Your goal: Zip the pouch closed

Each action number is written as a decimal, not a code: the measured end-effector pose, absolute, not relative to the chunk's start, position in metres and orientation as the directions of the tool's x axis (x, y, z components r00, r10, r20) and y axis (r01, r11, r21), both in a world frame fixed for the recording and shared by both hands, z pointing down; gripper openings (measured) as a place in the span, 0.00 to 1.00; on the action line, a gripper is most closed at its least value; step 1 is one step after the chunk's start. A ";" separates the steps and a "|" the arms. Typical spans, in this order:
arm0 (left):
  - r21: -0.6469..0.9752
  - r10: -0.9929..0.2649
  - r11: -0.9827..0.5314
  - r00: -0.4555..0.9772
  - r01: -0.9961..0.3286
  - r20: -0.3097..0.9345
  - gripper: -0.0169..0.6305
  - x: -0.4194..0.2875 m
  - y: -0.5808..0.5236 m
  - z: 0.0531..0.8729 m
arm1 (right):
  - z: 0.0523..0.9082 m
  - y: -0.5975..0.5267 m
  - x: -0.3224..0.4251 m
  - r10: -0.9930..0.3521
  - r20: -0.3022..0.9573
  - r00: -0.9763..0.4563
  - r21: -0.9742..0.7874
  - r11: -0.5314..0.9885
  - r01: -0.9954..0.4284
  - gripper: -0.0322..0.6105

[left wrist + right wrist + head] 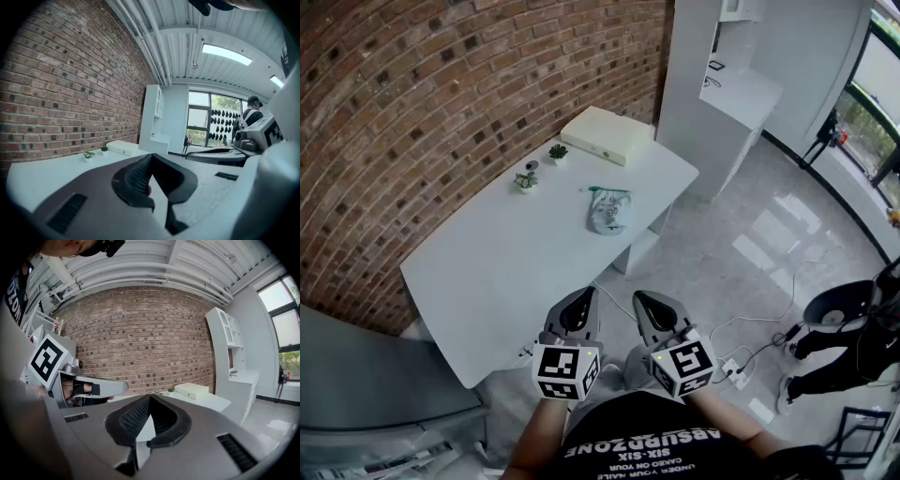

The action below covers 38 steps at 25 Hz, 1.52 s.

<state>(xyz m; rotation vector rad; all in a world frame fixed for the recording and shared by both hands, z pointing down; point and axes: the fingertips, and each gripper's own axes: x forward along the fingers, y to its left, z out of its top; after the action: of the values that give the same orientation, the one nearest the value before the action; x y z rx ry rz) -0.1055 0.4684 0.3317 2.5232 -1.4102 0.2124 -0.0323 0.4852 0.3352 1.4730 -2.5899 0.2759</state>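
The pouch (608,210), pale grey-green with a teal zip pull, lies on the white table (516,272) towards its far right side. Both grippers hang side by side in front of the table's near corner, well short of the pouch. My left gripper (585,294) is shut with nothing in it, and its jaws meet at the tip (150,157). My right gripper (643,299) is also shut and empty (150,397). Neither gripper view shows the pouch.
A flat white box (607,134) lies at the table's far end, with two tiny potted plants (525,180) near the brick wall. A white cabinet (722,94) stands beyond. Cables and a power strip (733,368) lie on the floor to the right, by a black chair (839,309).
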 end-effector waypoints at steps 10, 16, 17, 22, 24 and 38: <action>0.127 -0.819 -0.477 0.492 -0.870 0.293 0.03 -0.109 0.452 0.344 | 0.339 0.470 -0.022 -0.850 0.184 -0.494 -0.110 0.481 -0.870 0.05; 0.125 -0.805 -0.500 0.513 -0.857 0.298 0.06 -0.106 0.425 0.349 | 0.352 0.440 -0.014 -0.841 0.211 -0.498 -0.124 0.482 -0.867 0.06; 0.128 -0.801 -0.505 0.518 -0.854 0.299 0.12 -0.105 0.419 0.349 | 0.354 0.433 -0.012 -0.841 0.216 -0.496 -0.126 0.480 -0.868 0.09; 0.125 -0.789 -0.514 0.525 -0.848 0.319 0.24 -0.103 0.379 0.356 | 0.358 0.389 -0.004 -0.833 0.229 -0.504 -0.121 0.489 -0.864 0.18; 0.126 -0.781 -0.522 0.532 -0.844 0.326 0.25 -0.101 0.364 0.360 | 0.360 0.372 0.000 -0.822 0.243 -0.516 -0.120 0.502 -0.856 0.19; 0.121 -0.775 -0.476 0.480 -0.871 0.411 0.25 -0.099 0.259 0.382 | 0.388 0.259 0.023 -0.724 0.344 -0.599 -0.132 0.594 -0.794 0.23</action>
<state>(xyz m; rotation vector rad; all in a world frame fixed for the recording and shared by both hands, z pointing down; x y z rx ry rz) -0.0987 0.2594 0.3821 2.4171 -1.3914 0.4334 0.0229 0.2595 0.3877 1.2491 -2.5700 0.3981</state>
